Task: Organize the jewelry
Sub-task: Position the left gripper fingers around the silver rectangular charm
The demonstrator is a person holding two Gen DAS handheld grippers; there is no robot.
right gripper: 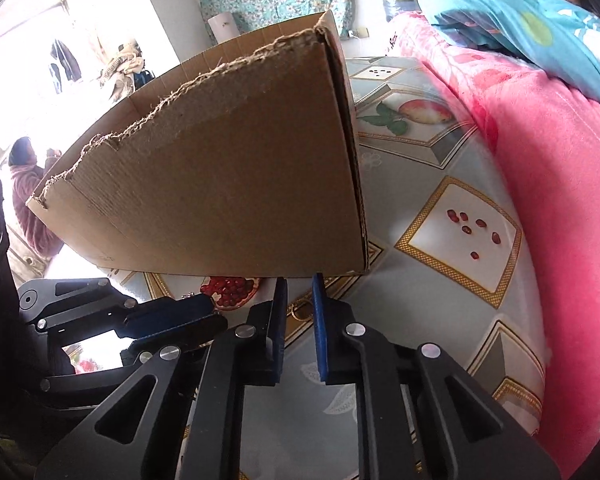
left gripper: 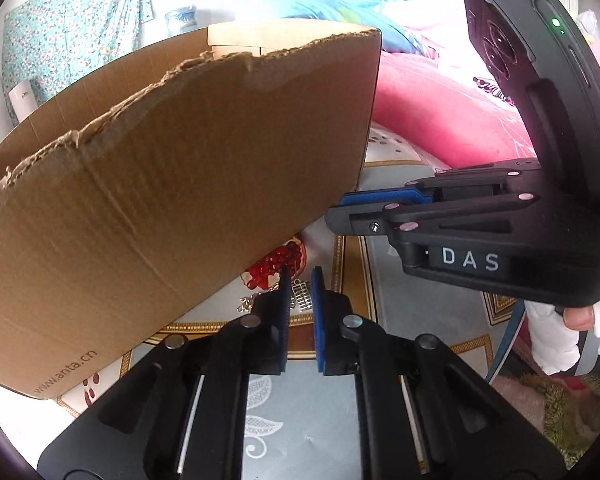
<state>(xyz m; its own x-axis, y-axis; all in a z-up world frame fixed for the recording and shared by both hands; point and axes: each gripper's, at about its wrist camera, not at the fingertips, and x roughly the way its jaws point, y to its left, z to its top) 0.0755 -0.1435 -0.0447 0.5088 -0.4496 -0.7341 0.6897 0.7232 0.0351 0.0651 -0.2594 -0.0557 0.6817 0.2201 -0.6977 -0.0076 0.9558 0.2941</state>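
On my left stands the cardboard box (left gripper: 172,184), light but floppy at its torn rim. Just beside its lower corner lies the jewelry (left gripper: 300,298), a small silvery piece on the patterned tablecloth (left gripper: 300,412). My left gripper (left gripper: 300,300) has pinched nearly together over it; whether it bites I cannot tell. I judge it light, slippery, delicate. My right gripper (right gripper: 300,304) is likewise nearly closed, apparently empty.

cardboard box (left gripper: 172,184): "www.anta.cn" printed along lower left corner of near wall | right gripper (left gripper: 340,210) body: white letters "DAS" on black strip | other print in either view: too small or blurred to read
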